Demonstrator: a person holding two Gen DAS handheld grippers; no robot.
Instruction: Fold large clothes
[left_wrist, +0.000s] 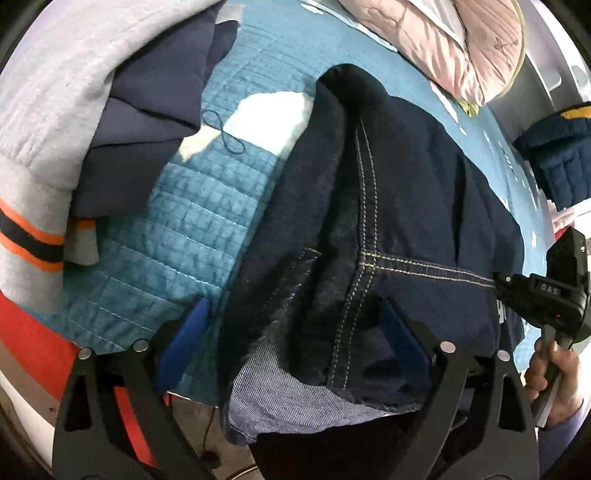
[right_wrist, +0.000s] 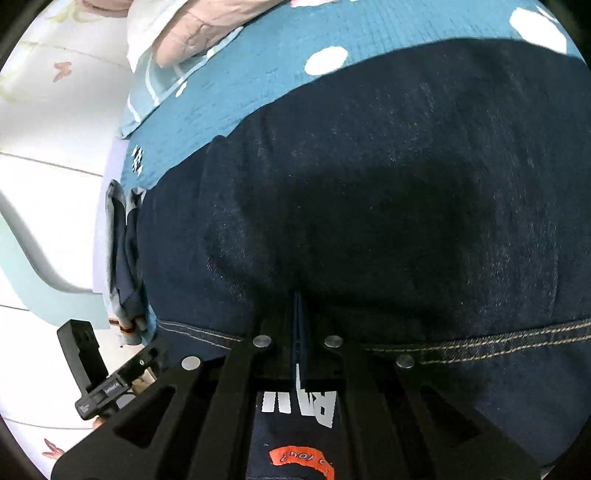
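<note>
Dark blue jeans (left_wrist: 399, 206) with tan stitching lie on a teal quilted bedspread (left_wrist: 192, 229). In the left wrist view my left gripper (left_wrist: 295, 332) is open, its blue pads wide apart over the jeans' seam and the near edge, where the pale inside of the denim shows. My right gripper (left_wrist: 517, 291) shows at the right edge, at the jeans' stitched edge. In the right wrist view my right gripper (right_wrist: 298, 317) is shut on the jeans (right_wrist: 388, 184), its pads pressed together over the denim just above a stitched seam.
A pile of folded clothes, grey (left_wrist: 51, 122) and navy (left_wrist: 147, 110), lies at the left on the bed. A pink quilted blanket (left_wrist: 454, 40) lies at the far end. A navy padded jacket (left_wrist: 554, 147) is at the right. Tiled floor (right_wrist: 44, 206) shows beside the bed.
</note>
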